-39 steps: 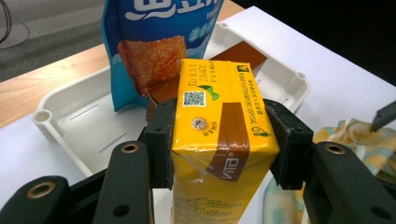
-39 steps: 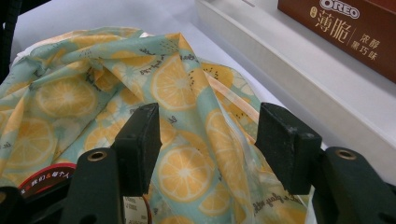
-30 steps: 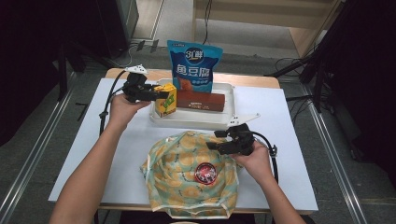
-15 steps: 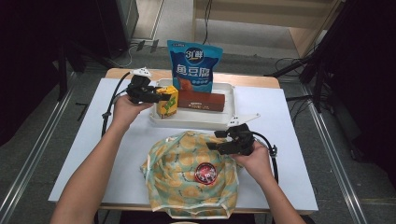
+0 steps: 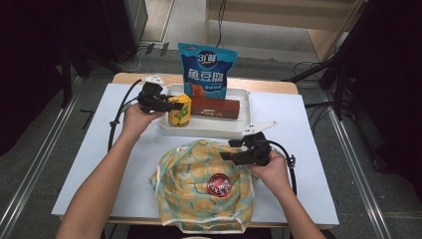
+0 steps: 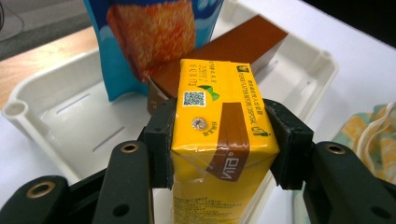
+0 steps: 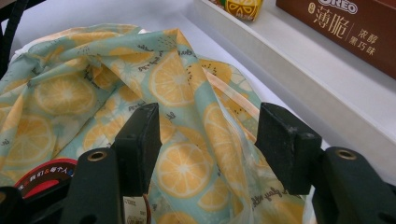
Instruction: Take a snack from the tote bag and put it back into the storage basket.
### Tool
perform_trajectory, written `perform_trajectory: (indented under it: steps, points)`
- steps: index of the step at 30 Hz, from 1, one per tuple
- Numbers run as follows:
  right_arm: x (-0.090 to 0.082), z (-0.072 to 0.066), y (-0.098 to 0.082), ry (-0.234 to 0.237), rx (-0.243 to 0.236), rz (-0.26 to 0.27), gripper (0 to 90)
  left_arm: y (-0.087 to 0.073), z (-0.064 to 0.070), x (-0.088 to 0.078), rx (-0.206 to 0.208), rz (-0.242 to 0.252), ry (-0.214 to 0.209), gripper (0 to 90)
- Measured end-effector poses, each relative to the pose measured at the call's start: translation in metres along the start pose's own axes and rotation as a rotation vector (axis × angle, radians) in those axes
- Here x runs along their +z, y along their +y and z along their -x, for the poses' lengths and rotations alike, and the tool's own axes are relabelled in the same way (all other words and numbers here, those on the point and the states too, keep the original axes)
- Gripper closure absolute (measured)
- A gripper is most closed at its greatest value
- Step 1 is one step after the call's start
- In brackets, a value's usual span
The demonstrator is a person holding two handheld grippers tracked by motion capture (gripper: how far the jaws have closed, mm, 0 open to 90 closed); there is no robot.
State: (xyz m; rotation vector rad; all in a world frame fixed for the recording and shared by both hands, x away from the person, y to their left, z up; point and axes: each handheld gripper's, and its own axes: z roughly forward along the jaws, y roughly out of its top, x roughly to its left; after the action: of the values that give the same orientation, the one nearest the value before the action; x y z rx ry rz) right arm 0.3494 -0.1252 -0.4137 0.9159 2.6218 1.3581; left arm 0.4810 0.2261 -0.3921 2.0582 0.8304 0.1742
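yellow drink carton [image 5: 179,110] upright, top up

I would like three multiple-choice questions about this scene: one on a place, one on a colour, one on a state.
1. Where does the brown Oreo box lie?
A. in the white tray
B. on the lemon-print bag
C. on the floor

2. What colour is the drink carton?
A. green
B. yellow
C. red

3. How is the left gripper?
A. open above the table
B. shut on the blue snack pouch
C. shut on the drink carton

Answers: 1 A, the tray's rim surrounds it; 2 B, its faces are yellow; 3 C, both pads press its sides.
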Motion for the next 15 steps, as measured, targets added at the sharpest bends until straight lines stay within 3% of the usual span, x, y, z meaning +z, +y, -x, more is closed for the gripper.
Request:
perform_trajectory:
  steps: [6,15]
  points:
    - [0.0,0.0,0.0,0.001,0.0,0.0,40.9,-0.006,-0.001,-0.003,0.028,0.004,0.0,51.3]
    - [0.002,0.0,0.0,0.003,0.0,-0.007,40.9,-0.011,-0.003,-0.007,-0.006,-0.022,-0.016,50.3]
